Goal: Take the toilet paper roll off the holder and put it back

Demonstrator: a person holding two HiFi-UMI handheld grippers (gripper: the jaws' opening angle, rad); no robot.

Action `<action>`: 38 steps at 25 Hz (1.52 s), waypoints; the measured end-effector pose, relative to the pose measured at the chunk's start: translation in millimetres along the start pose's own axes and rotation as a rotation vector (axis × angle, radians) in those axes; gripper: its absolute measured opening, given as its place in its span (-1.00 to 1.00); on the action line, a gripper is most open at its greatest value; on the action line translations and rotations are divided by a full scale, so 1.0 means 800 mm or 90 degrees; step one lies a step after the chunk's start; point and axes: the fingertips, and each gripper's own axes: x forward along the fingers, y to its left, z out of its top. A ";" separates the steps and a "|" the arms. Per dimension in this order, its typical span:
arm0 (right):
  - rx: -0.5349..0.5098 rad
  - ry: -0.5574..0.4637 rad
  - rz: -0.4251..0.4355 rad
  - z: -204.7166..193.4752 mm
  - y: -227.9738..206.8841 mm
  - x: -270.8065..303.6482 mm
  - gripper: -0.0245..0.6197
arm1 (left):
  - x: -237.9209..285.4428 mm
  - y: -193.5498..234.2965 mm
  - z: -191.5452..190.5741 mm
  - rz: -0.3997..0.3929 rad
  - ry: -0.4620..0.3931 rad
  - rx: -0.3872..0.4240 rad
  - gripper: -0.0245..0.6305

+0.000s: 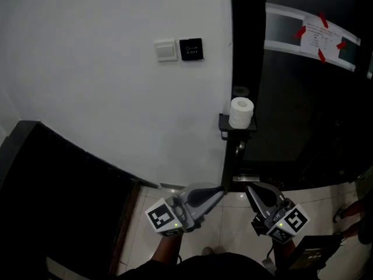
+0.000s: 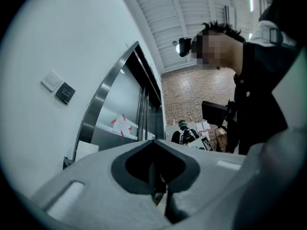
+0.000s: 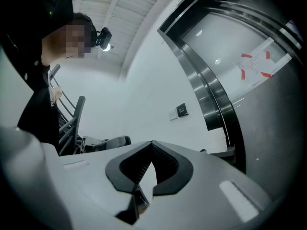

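White, full and upright, one toilet paper roll (image 1: 241,112) sits on the dark holder (image 1: 233,134) by the door frame, well ahead of your two grippers. In the left gripper view, your left gripper (image 2: 154,143) has its jaws together and empty. In the right gripper view, your right gripper (image 3: 151,143) is pinched closed too, holding nothing.

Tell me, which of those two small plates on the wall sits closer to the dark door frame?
The black plate: it sits between the white plate and the door frame, so the white one is farther away along the wall.
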 end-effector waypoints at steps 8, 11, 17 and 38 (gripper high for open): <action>0.015 0.001 -0.043 -0.001 -0.053 0.030 -0.92 | 0.019 0.052 -0.008 -0.020 0.000 -0.025 -0.93; 0.015 -0.012 -0.048 0.003 -0.060 0.030 -0.92 | 0.028 0.056 -0.012 -0.026 0.008 -0.026 -0.93; 0.023 -0.035 -0.049 0.016 -0.076 0.022 -0.92 | 0.051 0.059 -0.014 -0.033 0.014 -0.021 -0.93; -0.058 0.005 -0.115 0.006 -0.141 0.034 -0.92 | 0.074 0.084 -0.026 0.004 0.007 -0.016 -0.93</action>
